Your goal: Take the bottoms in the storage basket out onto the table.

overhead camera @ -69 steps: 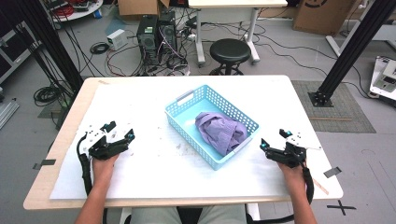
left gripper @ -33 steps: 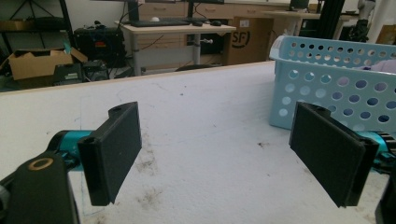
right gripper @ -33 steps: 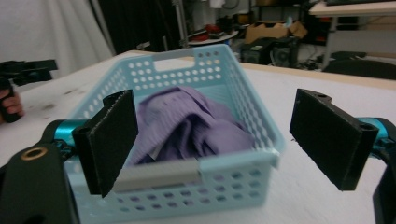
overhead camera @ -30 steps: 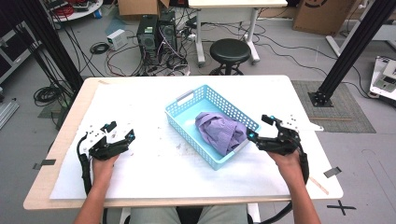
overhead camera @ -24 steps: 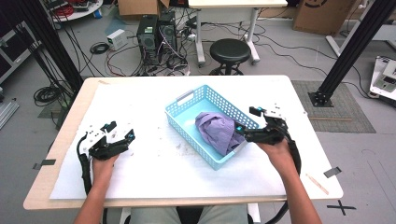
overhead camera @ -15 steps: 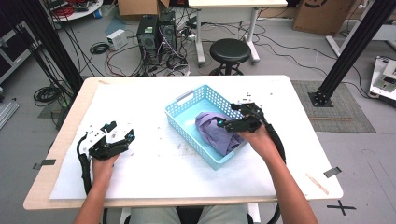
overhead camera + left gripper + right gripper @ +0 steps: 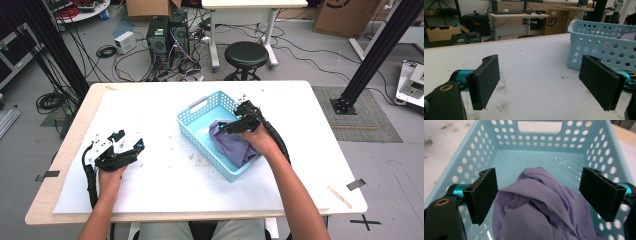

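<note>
Purple cloth (image 7: 541, 205) lies between the right claw's (image 7: 539, 197) spread jaws.

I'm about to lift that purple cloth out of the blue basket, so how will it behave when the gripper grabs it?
The purple cloth lies bunched in soft folds, so it will probably hang limp and stretch out when lifted. It looks thin, so likely light; the blue basket should stay put. The right gripper is open with its jaws on either side of the heap, so a pinch may catch only the top folds.

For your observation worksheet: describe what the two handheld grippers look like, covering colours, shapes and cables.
Each gripper, left and right, is black with flat rectangular black pads on teal mounts. The left one has a white part on top, and a black cable trails from it. Forearms are bare.
</note>
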A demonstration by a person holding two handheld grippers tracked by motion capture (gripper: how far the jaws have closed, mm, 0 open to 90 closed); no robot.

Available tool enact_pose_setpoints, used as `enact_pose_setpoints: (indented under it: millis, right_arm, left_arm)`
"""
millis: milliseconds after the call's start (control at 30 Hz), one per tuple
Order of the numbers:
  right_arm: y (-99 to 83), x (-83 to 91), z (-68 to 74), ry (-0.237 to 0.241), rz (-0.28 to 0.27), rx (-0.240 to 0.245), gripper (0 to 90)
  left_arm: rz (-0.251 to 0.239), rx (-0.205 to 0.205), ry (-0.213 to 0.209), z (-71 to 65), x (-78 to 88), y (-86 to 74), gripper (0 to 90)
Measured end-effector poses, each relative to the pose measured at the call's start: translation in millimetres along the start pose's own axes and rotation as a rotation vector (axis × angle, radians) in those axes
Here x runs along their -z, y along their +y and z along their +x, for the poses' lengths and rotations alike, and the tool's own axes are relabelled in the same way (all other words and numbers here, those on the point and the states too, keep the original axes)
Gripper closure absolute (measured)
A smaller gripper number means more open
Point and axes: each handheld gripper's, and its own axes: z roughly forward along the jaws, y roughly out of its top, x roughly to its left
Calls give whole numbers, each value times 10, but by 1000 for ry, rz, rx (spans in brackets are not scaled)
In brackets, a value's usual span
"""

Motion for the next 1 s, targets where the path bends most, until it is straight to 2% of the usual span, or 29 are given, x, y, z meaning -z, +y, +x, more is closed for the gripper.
enact_pose_setpoints:
  millis: [133, 300, 433, 567, 633, 800, 933, 1000]
  right_arm:
    - [-37, -139, -18, -10, 69, -3, 153]
    - [-75, -230, -83, -6, 120, -22, 155]
    - [-87, -288, -117, -9, 168, -9, 160]
    - [-88, -389, -112, -13, 257, 9, 160]
    - [-91, -410, -121, -6, 270, 9, 167]
    - [-103, -427, -140, -5, 298, -10, 257]
    - [-108, -468, -114, -21, 342, 27, 324]
    - [-108, -481, -115, -16, 359, 26, 386]
  left_arm:
    - [0, -1, -1, 1, 0, -1, 171]
    - [-1, 1, -2, 0, 0, 0, 170]
    - [0, 0, -1, 1, 0, 0, 172]
    - [0, 1, -1, 1, 0, -1, 175]
    - [-3, 6, 1, -1, -2, -1, 175]
    - [1, -4, -1, -1, -1, 0, 175]
    - [0, -4, 1, -4, -2, 0, 176]
    - [1, -6, 2, -5, -2, 0, 177]
